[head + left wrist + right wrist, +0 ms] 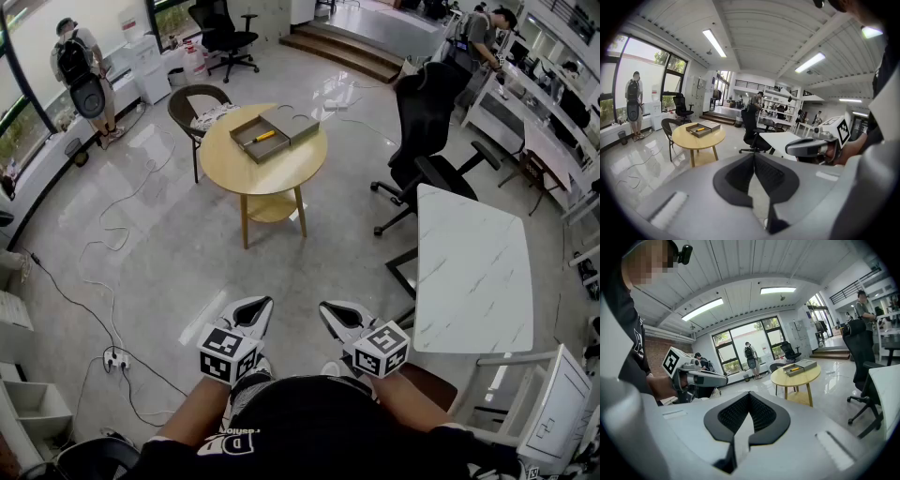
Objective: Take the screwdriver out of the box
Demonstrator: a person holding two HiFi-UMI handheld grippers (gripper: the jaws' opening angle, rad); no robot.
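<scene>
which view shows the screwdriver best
The head view: it looks down into the open box on the round table, so the screwdriver shows its yellow handle plainly. Both gripper views show it only as a tiny yellow streak, seen from the side.

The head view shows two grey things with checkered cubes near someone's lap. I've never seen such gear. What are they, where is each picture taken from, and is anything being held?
There is no robot here. A person holds a hand tool in each hand: the left gripper and the right gripper. The patterned cubes are part of them. The head view comes from a camera on the person's head, looking down. The other two pictures come from a camera on each gripper, looking along its two dark fingers. In both, the fingers are pressed together with nothing between them, so nothing is held. Across the floor stands a round wooden table. On it lies an open box with a yellow screwdriver inside. Both grippers are far from it.
</scene>
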